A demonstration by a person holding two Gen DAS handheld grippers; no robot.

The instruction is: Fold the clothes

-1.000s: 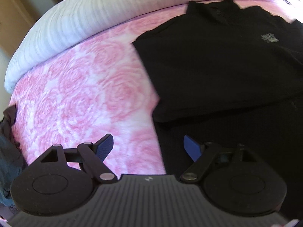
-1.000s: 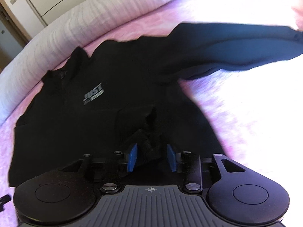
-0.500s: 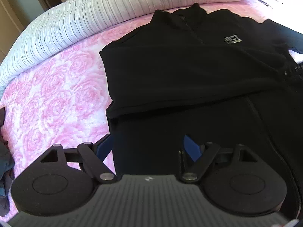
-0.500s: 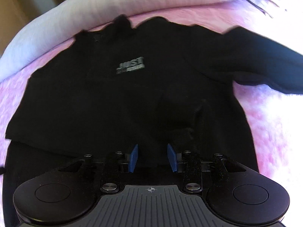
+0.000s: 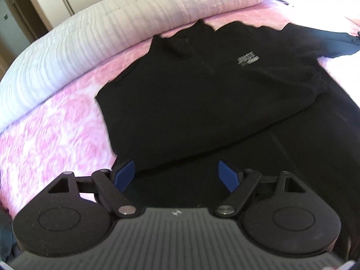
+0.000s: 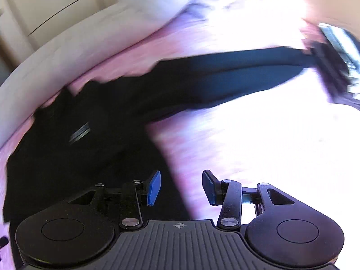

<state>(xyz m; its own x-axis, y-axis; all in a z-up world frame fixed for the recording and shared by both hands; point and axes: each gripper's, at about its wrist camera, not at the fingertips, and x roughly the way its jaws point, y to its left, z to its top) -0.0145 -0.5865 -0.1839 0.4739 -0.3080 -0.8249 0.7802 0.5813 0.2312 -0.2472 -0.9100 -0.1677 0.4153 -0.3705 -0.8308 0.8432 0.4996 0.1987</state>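
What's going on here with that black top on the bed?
A person with a handheld gripper in each hand is folding a black zip-neck top spread on a pink rose-patterned bedspread. One sleeve already lies folded across the chest; the other sleeve stretches out sideways. The left gripper hangs open above the hem, holding nothing. The right gripper is opening, with nothing between its pads.

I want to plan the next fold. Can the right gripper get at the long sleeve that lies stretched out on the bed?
Probably yes. The right gripper is opening with nothing between its pads, and only bare pink bedspread lies between it and the sleeve.
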